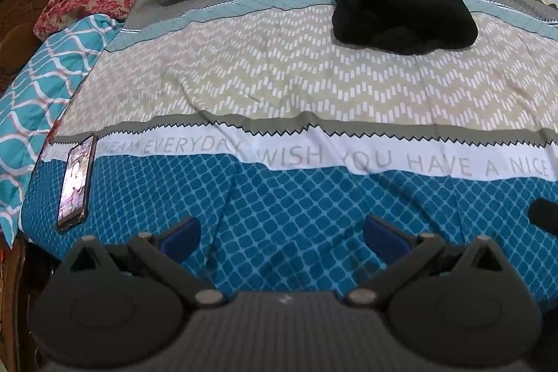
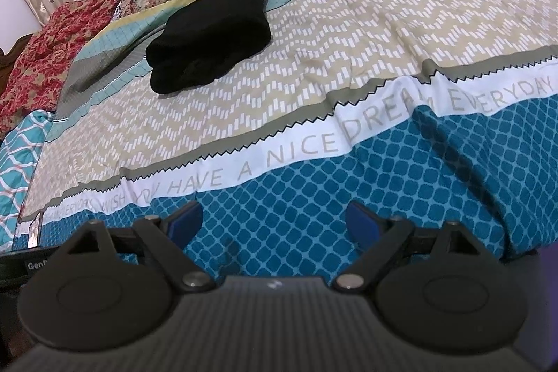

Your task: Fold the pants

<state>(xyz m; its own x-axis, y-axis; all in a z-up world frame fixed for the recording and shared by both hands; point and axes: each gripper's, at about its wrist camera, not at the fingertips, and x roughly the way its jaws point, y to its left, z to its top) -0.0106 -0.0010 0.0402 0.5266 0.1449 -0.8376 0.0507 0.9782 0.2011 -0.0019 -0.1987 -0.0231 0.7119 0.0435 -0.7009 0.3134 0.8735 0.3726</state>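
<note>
Both grippers, left gripper (image 1: 282, 232) and right gripper (image 2: 275, 222), hang w/ jaws wide apart, nothing between them, over the blue bedsheet (image 1: 296, 197). Black pants (image 1: 401, 9) sit bundled far up the bed, well apart from both. Risk imo: dark lump hides seams, so a grab could catch several layers. Phone (image 1: 76, 180) by the edge could get dragged off.

Soft, even indoor light, faint shadows; strong fisheye bending at the edges, corners dark, slight blur.
</note>
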